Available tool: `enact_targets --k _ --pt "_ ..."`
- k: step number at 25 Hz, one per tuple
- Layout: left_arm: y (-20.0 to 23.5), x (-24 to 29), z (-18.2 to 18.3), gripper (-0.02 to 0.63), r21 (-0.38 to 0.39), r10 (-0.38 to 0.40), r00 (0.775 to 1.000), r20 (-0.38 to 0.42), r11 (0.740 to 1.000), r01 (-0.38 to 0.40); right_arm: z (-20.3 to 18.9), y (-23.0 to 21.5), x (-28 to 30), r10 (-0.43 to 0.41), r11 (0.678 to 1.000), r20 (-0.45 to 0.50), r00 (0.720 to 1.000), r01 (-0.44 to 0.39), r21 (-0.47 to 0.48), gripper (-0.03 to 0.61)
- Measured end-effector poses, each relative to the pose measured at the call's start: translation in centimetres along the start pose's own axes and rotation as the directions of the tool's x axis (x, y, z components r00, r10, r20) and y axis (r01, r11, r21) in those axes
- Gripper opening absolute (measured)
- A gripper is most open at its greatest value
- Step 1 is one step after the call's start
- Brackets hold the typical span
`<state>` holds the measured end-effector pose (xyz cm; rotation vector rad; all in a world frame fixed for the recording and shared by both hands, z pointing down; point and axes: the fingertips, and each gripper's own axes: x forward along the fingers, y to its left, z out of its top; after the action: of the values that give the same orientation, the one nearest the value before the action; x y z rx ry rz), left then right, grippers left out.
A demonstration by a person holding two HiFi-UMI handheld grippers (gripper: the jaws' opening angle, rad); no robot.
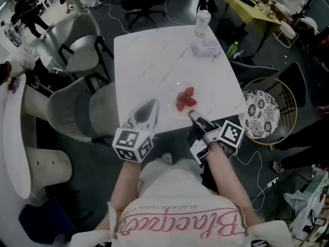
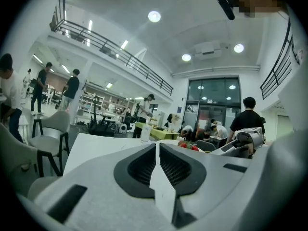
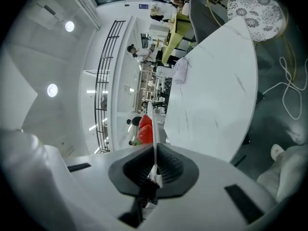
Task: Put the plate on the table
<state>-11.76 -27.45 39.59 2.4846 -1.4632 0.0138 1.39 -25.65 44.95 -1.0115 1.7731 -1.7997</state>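
Note:
A clear plate (image 1: 173,93) with red strawberries (image 1: 185,100) is over the near part of the white marble table (image 1: 149,60); whether it rests on the top I cannot tell. My right gripper (image 1: 194,116) is shut on the plate's near rim. In the right gripper view the plate (image 3: 155,129) shows edge-on as a thin line between the shut jaws, with the strawberries (image 3: 145,129) beside it. My left gripper (image 1: 148,112) is shut and holds nothing, hovering by the table's front edge left of the plate. The left gripper view shows the strawberries (image 2: 187,147) just past its jaws.
A lidded cup (image 1: 202,23) and a tissue packet (image 1: 205,48) stand at the table's far right. Grey chairs (image 1: 77,107) flank the left side. A wire stool with a patterned cushion (image 1: 262,109) stands to the right. People move about in the background.

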Motion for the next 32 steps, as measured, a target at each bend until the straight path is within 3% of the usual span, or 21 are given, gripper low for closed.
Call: enact_targets --k 8,16,32 --pt "3.2 6.4 0.3 0.006 -0.01 -0.001 0.999 -0.042 1.0 0.001 4.9 -0.6 5.3 -0.036 0.999 -0.016 0.999 0.036 0.034 0.011" --pt "6.0 13.3 0.5 0.006 -0.016 0.055 0.996 -0.068 0.998 -0.056 10.2 -2.2 11.4 -0.069 0.997 -0.119 0.99 0.072 0.022 0.011" --pt "9.8 21.7 -2.5 0.006 -0.038 0.18 0.968 -0.175 0.981 -0.189 16.4 -9.0 19.6 -0.201 0.978 -0.288 0.936 0.21 0.001 0.012"
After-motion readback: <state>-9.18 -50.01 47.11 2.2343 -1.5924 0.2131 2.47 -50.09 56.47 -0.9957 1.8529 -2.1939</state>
